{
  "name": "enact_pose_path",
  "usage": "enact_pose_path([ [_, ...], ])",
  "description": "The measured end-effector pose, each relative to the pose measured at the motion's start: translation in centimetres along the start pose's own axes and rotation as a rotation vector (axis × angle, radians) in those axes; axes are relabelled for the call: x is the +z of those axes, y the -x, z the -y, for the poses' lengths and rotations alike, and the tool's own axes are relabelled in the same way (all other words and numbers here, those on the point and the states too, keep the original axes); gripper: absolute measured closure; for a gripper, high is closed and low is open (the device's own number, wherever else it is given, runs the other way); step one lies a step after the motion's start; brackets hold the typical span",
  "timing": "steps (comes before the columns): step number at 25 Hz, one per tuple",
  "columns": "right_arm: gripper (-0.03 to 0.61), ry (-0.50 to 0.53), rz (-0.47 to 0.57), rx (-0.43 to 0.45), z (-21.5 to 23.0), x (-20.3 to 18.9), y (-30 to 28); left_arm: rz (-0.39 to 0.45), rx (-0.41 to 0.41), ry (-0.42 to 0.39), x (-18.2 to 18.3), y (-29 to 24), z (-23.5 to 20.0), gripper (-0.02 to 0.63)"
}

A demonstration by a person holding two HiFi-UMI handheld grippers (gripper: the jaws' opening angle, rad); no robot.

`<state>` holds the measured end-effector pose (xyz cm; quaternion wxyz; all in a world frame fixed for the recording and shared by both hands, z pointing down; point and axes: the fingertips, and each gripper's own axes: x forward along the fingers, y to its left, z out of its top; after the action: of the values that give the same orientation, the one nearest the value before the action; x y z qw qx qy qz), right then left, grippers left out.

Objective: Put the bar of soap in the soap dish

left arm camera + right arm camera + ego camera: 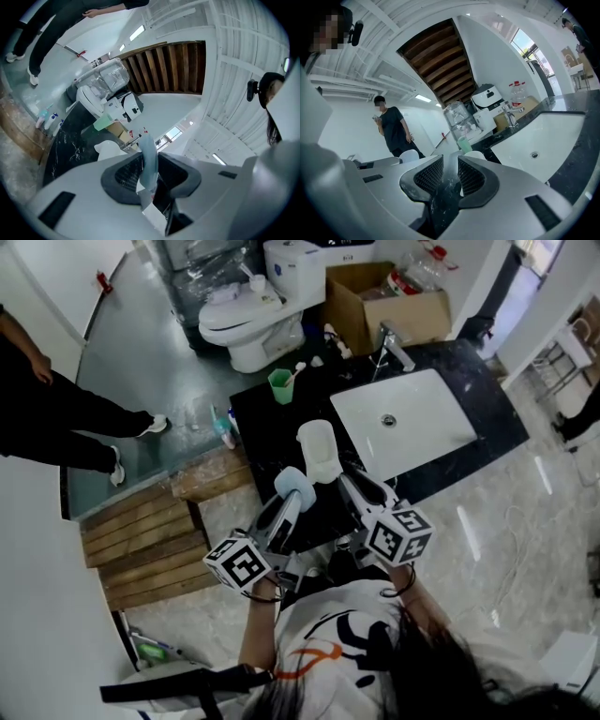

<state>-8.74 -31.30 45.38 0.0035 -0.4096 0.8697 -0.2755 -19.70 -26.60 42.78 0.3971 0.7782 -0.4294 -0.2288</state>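
Note:
A pale blue bar of soap is clamped upright between the pads of my left gripper, which hovers over the near edge of the black counter. In the left gripper view the soap stands on edge between the jaws of the left gripper. The white soap dish sits on the counter just beyond it, left of the sink, and shows as a white soap dish past the jaws. My right gripper is beside the dish, its jaws slightly apart with nothing between them.
A white sink with a faucet fills the counter's right part. A green cup stands at the counter's far left corner. Beyond are a toilet and a cardboard box. A person stands at the left; wooden pallets lie on the floor.

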Motion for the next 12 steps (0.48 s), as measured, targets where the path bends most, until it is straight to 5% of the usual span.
enact_pose_path([
  [12,0.476,-0.009,-0.023,0.020,2.7,1.4,-2.0,-0.027,0.033,-0.045,1.1,-4.3,-2.6,0.505],
])
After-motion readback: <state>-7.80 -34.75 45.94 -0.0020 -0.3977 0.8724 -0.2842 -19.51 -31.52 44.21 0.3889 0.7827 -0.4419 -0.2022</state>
